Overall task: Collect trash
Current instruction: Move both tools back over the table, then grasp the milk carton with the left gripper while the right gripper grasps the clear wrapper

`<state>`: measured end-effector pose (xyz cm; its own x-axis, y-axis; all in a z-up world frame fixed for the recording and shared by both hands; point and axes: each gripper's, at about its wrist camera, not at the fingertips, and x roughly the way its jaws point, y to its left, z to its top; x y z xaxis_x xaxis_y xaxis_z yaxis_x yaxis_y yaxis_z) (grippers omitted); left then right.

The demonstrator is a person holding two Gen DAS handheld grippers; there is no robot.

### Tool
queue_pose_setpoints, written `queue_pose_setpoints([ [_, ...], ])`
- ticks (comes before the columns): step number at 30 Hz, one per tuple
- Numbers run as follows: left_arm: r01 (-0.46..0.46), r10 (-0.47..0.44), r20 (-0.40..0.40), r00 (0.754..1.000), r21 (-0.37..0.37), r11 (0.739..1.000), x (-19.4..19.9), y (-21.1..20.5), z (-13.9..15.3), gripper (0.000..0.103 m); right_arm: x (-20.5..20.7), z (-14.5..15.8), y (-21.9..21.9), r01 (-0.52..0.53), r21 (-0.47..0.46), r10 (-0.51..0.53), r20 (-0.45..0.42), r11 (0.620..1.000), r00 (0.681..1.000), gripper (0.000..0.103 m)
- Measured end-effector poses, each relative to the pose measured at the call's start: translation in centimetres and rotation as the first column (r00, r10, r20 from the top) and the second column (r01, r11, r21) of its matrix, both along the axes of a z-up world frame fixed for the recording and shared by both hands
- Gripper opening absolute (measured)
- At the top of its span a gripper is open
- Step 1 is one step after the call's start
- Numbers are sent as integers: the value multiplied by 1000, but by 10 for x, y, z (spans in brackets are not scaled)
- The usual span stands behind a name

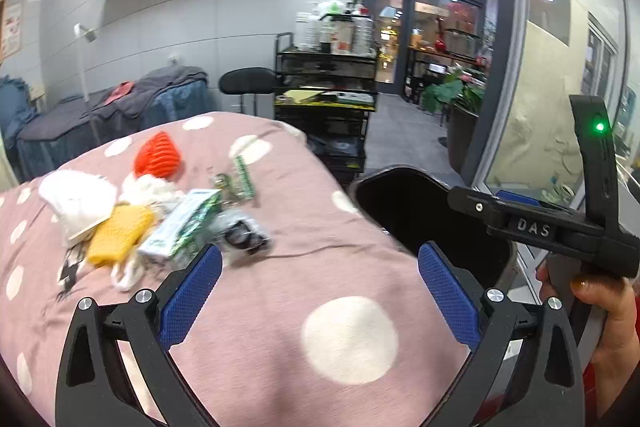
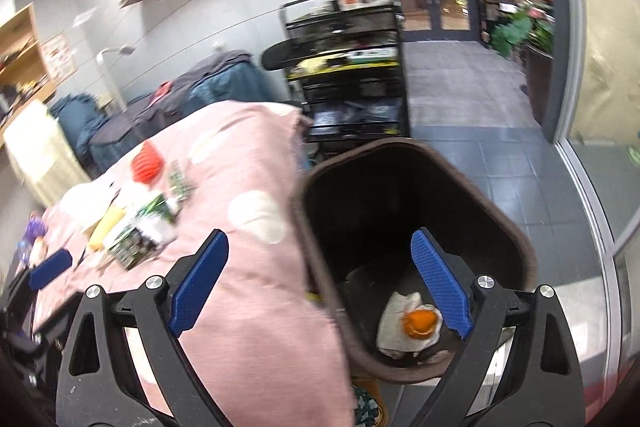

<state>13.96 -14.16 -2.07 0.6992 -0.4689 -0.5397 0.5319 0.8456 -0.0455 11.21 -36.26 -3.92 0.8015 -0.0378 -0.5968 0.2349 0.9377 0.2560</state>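
Note:
A litter pile lies on the pink polka-dot cover (image 1: 276,291): a green-and-white carton (image 1: 182,225), a clear wrapper (image 1: 245,235), a green strip wrapper (image 1: 245,171), white paper (image 1: 78,205), a yellow piece (image 1: 120,233) and an orange-red piece (image 1: 158,155). My left gripper (image 1: 320,291) is open and empty, just short of the pile. A black bin (image 2: 400,143) stands against the cover's right edge, holding white tissue (image 2: 394,323) and orange peel (image 2: 418,321). My right gripper (image 2: 320,283) is open and empty, with its right finger over the bin's mouth.
A hand (image 1: 604,311) holds the right tool's black body (image 1: 532,227) beside the bin (image 1: 400,171). A black trolley (image 1: 324,107) and a stool (image 1: 248,81) stand behind the cover. Covered furniture (image 1: 120,107) lies far left; glass walls (image 1: 552,67) on the right.

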Motion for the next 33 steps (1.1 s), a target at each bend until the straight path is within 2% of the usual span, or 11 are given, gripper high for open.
queue_pose_setpoints([
  [6,-137,137,0,991,-2,991,3,58,-6,97,15,4,50,-116,-36,116,-7,993,993,92],
  [16,-281,283,-41,958,45,959,18,144,-27,97,45,1,107,-280,-51,278,-48,959,959,92],
  [20,-286,287,-77,955,23,958,27,161,-30,97,69,-4,128,-366,-54,360,-102,929,928,92],
  [25,-259,259,-114,959,23,966,45,156,-34,95,106,-17,148,-459,-61,440,-199,886,876,91],
  [29,-218,222,-128,967,43,975,54,145,-38,93,134,-23,161,-510,-95,473,-264,855,841,74],
  [33,-166,174,-156,972,68,984,70,131,-40,92,158,-29,168,-548,-87,502,-303,832,810,71],
])
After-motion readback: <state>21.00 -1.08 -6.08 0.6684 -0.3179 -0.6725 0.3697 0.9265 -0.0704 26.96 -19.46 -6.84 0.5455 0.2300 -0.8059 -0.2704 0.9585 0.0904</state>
